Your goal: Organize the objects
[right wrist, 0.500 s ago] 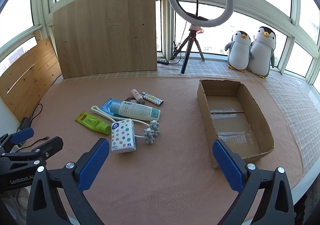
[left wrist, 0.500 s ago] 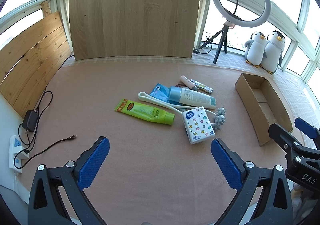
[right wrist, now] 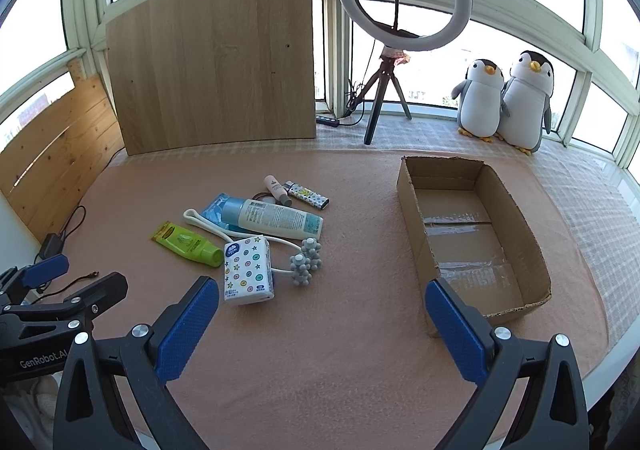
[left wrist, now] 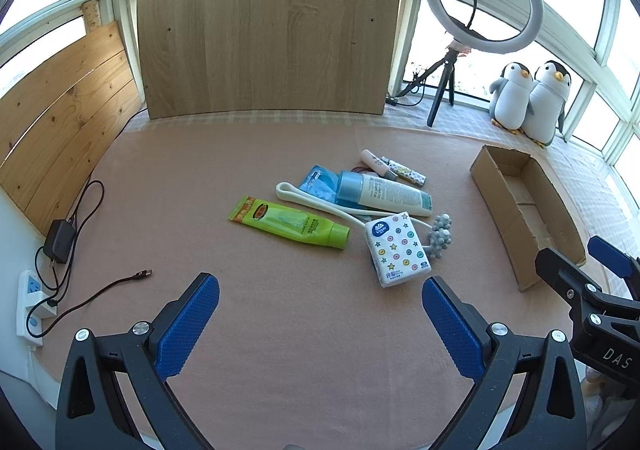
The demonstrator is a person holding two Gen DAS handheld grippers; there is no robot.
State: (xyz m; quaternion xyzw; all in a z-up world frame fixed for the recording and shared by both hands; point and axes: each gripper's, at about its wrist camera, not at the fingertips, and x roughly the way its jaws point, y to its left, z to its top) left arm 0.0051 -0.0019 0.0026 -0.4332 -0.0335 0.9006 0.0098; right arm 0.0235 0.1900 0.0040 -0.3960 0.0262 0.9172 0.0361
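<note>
clutter pile (right wrist: 256, 230) lies mid-mat: tissue pack (right wrist: 249, 275), green tube (right wrist: 188, 244), white bottle (right wrist: 276, 219), massager (right wrist: 306, 262) touching or overlapping. cardboard box (right wrist: 520, 218) sits empty, well apart to the right. left gripper (left wrist: 320, 320) and right gripper (right wrist: 322, 324) are held above the near mat, fingers spread wide, nothing gripped. step judged: nothing sorted yet. next: tissue pack is nearest; a descent over it is called for.

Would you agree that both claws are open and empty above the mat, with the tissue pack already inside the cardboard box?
Not quite: the right wrist view shows the tissue pack lying on the mat beside the green tube; the cardboard box holds nothing. Both claws, left and right, are open and empty.
</note>
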